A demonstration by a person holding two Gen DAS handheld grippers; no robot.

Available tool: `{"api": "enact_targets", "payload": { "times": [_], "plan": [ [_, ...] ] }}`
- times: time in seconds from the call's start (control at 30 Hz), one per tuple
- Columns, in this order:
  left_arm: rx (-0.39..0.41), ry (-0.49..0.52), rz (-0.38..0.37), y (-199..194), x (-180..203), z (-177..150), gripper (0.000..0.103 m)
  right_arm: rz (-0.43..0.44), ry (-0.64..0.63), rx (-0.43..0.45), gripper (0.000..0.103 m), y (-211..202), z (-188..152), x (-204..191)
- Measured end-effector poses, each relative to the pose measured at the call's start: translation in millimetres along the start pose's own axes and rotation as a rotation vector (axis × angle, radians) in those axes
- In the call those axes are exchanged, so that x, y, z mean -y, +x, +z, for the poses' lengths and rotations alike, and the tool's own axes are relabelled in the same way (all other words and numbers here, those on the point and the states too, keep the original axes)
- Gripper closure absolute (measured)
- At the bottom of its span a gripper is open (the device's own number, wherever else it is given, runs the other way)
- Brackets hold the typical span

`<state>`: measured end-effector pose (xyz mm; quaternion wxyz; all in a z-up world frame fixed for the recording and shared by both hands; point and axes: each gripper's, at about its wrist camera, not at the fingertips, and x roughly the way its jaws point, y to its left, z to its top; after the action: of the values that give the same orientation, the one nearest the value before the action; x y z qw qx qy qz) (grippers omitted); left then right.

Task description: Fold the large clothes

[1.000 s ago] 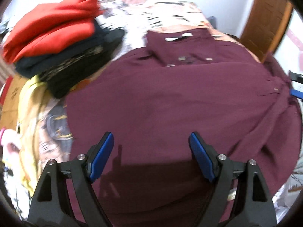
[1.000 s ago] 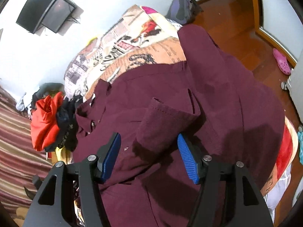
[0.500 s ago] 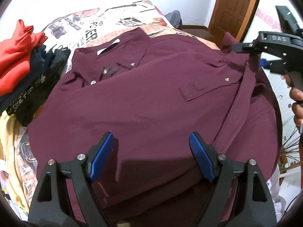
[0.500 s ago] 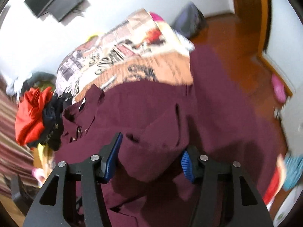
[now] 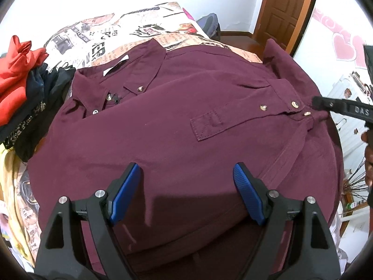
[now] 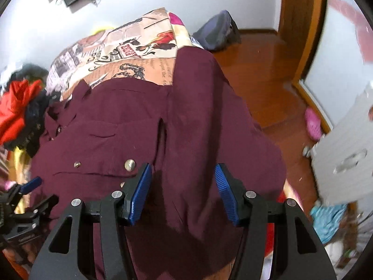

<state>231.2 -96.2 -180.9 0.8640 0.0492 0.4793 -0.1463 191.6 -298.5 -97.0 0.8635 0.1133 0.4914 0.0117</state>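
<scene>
1. Left wrist view: the large maroon button-up cotton shirt (image 5: 167, 126) lies spread face-up on the bed with the newspaper-print cover (image 5: 130, 35), collar toward the far wall, chest pocket and buttons showing. The left tool (image 5: 186, 189) hovers over the shirt's lower front with its blue pads standing wide and nothing between them.

2. Same view, right edge: the tip of the right tool (image 5: 326, 107) sits at the shirt's button placket near the sleeve side, with part of a hand (image 5: 367, 154) behind it. From here I cannot tell whether it pinches the cloth.

3. A pile of folded red and dark clothes (image 5: 21, 88) rests on the bed beside the shirt's collar end, touching its shoulder.

4. Right wrist view: the right tool (image 6: 183, 191) is over the shirt's (image 6: 130, 126) sleeve side, where cloth drapes off the bed edge (image 6: 153, 39) toward the wooden floor (image 6: 268, 70). Its jaws have just been closing to a middling gap; a ridge of maroon cloth lies between the pads, but the pads do not visibly press on it.

5. Judgement: the step in hand seems to be the first side fold, gathering the sleeve-side edge.

6. The next move likely calls for closing fully on that edge, the left tool taking the hem on the same side, then carrying both across the chest while keeping the fold line straight.
</scene>
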Motion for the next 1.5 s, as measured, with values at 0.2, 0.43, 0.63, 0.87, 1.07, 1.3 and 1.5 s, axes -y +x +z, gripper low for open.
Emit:
{"api": "enact_targets", "payload": {
  "times": [0.2,0.43,0.63,0.87,1.07,1.3,1.5],
  "plan": [
    [0.025,0.038,0.005,-5.9,10.8,16.7,0.021,0.065,0.109,0.075,0.050,-35.1,8.4,25.4],
    [0.096,0.029,0.003,-17.9,17.9,51.1,0.021,0.073,0.253,0.118,0.046,-50.2,13.3,65.2],
    [0.111,0.014,0.015,-13.0,18.3,69.1,0.021,0.101,0.385,0.014,0.046,-16.3,-6.8,99.1],
    [0.062,0.005,0.030,8.4,16.9,66.7,0.021,0.188,0.498,-0.107,0.046,33.3,-20.8,119.5],
    [0.031,-0.004,0.029,18.0,11.7,59.0,0.021,0.253,0.601,-0.098,0.045,59.2,-5.1,142.0],
    [0.037,-0.011,0.056,14.5,5.5,58.4,0.021,0.198,0.587,-0.071,0.059,76.2,14.4,140.5],
    [0.049,-0.029,0.067,8.6,-1.5,57.0,0.021,0.131,0.535,0.056,0.095,37.4,17.4,133.9]
  ]
}}
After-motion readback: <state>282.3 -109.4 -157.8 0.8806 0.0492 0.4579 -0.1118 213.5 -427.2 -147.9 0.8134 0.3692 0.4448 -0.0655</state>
